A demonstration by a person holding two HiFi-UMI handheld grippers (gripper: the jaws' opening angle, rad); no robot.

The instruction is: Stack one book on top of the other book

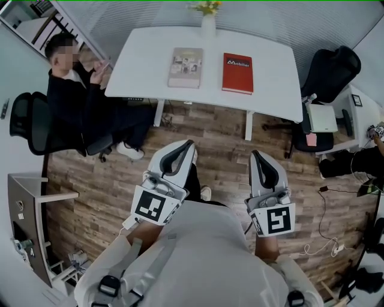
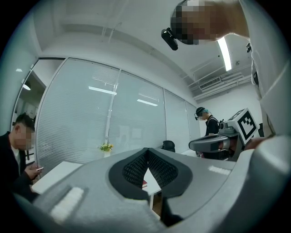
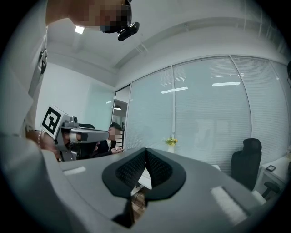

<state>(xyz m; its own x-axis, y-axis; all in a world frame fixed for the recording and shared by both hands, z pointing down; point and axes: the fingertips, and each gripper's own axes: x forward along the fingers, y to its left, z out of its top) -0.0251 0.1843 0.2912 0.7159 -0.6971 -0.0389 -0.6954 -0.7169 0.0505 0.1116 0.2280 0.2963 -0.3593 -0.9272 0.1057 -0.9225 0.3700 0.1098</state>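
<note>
Two closed books lie flat side by side, well ahead of both empty, clenched grippers

The red book (image 1: 237, 73) lies on the white table (image 1: 273, 90) ahead of the right gripper (image 1: 255, 154), and the pale book (image 1: 185, 68) is near it, ahead of the left gripper (image 1: 189, 144). Both books look stiff and flat, probably smooth-covered and fairly heavy for a two-jaw pinch. A book held by one cover alone would likely fall open, so I would grip the whole block at the middle of a long edge, perhaps after sliding it over the table edge nearest the grippers. Each gripper's jaws are pressed together with nothing between them. Beyond the books stands a vase of flowers (image 1: 207, 18), and a seated person (image 1: 72, 90) is off to the left gripper's left
</note>
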